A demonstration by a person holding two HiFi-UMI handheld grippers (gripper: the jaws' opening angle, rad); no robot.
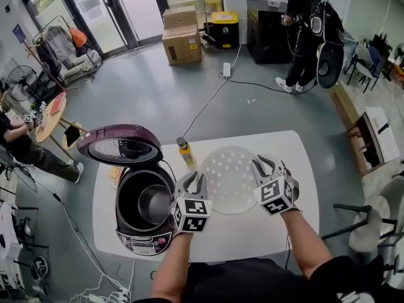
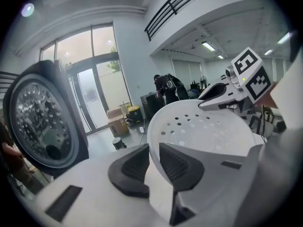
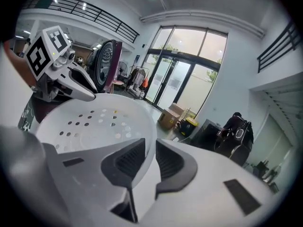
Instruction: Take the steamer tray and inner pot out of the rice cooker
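1. Once out of rice cooker (image 1: 144, 232), noted steamer tray (image 1: 228, 177) mid-frame over worktop (image 1: 252, 232), rim clamped by left hand-held gripper (image 1: 194, 177) and right hand-held gripper (image 1: 265, 164).
2. Noted inner pot (image 1: 151, 202) seated in rice cooker, lower left; yet to remove.

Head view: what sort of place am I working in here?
Probably a big open workshop or lab hall, not a kitchen: a bare grey floor with a cable trailing across it, boxes stacked near tall glass doors, and one white table standing in the open.
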